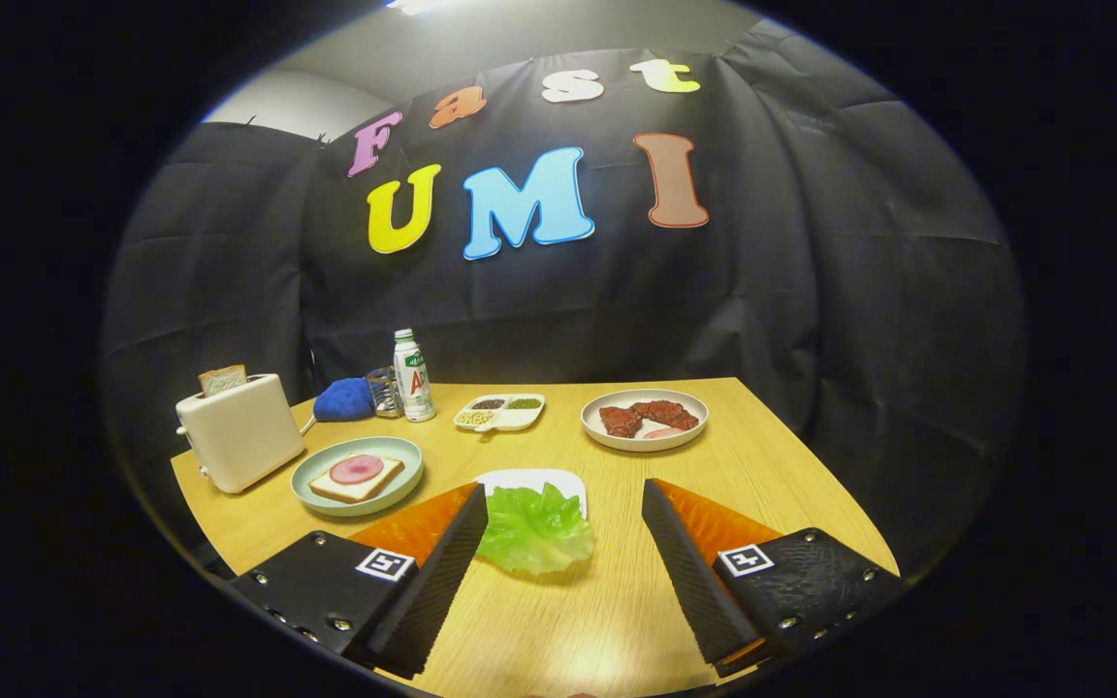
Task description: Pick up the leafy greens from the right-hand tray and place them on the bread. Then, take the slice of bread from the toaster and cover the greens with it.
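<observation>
Tool (564,504) spread wide, gripping nothing; leafy greens (532,531) lie between its fingers toward eleven o'clock, on their white tray (531,479)

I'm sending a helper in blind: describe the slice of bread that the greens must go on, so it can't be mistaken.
Start at the white toaster on the wooden table. Right beside it sits a pale green plate, beyond the open gripper. The bread lies flat on that plate with a pink round slice on top; the other slice stands bare in the toaster.
</observation>
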{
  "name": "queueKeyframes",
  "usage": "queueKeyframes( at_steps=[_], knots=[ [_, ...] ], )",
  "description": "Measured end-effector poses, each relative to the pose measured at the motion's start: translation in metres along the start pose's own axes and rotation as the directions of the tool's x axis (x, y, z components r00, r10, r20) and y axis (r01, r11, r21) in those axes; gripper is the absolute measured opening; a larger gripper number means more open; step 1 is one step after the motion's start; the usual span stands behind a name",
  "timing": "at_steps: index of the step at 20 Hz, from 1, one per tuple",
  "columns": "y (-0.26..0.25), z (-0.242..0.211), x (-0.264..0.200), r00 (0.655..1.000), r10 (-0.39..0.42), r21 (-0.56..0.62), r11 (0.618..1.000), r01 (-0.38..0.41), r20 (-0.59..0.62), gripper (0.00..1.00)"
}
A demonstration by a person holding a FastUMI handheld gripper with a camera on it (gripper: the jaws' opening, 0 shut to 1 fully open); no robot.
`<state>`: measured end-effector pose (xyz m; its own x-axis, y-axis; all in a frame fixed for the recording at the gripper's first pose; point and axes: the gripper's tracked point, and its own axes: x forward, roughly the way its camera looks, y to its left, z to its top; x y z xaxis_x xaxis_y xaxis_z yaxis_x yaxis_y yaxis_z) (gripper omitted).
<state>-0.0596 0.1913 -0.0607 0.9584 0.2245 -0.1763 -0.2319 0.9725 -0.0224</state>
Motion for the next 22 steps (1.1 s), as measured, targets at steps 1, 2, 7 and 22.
queueKeyframes(
  at_steps=[1, 2, 7, 22],
  knots=[
    [0.001, -0.005, 0.003, 1.0, -0.001, -0.01, 1.0, 0.001, -0.017, 0.98],
    [0.001, -0.008, 0.004, 1.0, -0.001, -0.019, 1.0, 0.001, -0.029, 0.98],
    [0.009, -0.027, 0.018, 0.994, 0.003, -0.037, 0.999, -0.007, -0.108, 0.99],
    [0.015, -0.077, 0.047, 0.945, -0.037, -0.101, 0.995, 0.004, -0.326, 0.65]
  ],
)
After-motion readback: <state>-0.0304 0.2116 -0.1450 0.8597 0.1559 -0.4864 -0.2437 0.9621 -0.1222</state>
